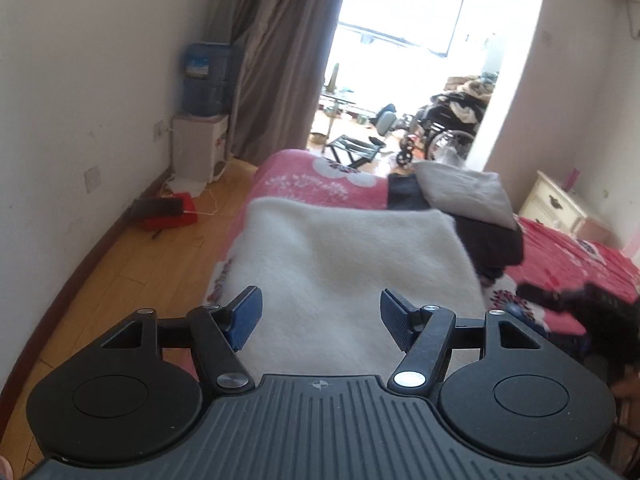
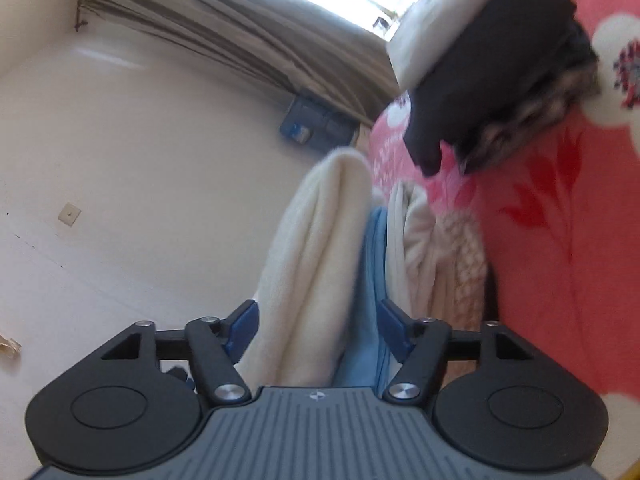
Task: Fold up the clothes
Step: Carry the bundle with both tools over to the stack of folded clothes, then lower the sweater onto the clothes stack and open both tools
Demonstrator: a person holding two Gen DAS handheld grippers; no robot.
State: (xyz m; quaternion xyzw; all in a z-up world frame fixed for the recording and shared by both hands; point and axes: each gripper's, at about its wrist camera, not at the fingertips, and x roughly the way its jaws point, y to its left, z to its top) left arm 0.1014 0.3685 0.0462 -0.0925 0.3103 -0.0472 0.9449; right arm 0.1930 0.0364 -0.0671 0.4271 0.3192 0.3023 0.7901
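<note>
A white fleecy garment (image 1: 340, 264) lies folded flat on the pink floral bed (image 1: 312, 184). My left gripper (image 1: 320, 320) hovers above its near edge, open and empty. My right gripper (image 2: 316, 328) is tilted sideways with thick folds of the cream garment (image 2: 312, 264) and a light blue cloth (image 2: 370, 300) between its wide-set fingers; whether it grips them I cannot tell. A pile of dark clothes (image 1: 492, 240) with a grey folded piece (image 1: 464, 192) on top lies beyond the white garment; the pile also shows in the right wrist view (image 2: 492, 72).
A water dispenser (image 1: 204, 120) and a red box (image 1: 168, 216) stand by the left wall on the wooden floor. A cream nightstand (image 1: 556, 204) is at the right. A wheelchair (image 1: 448, 128) stands in the bright doorway behind the curtain (image 1: 280, 56).
</note>
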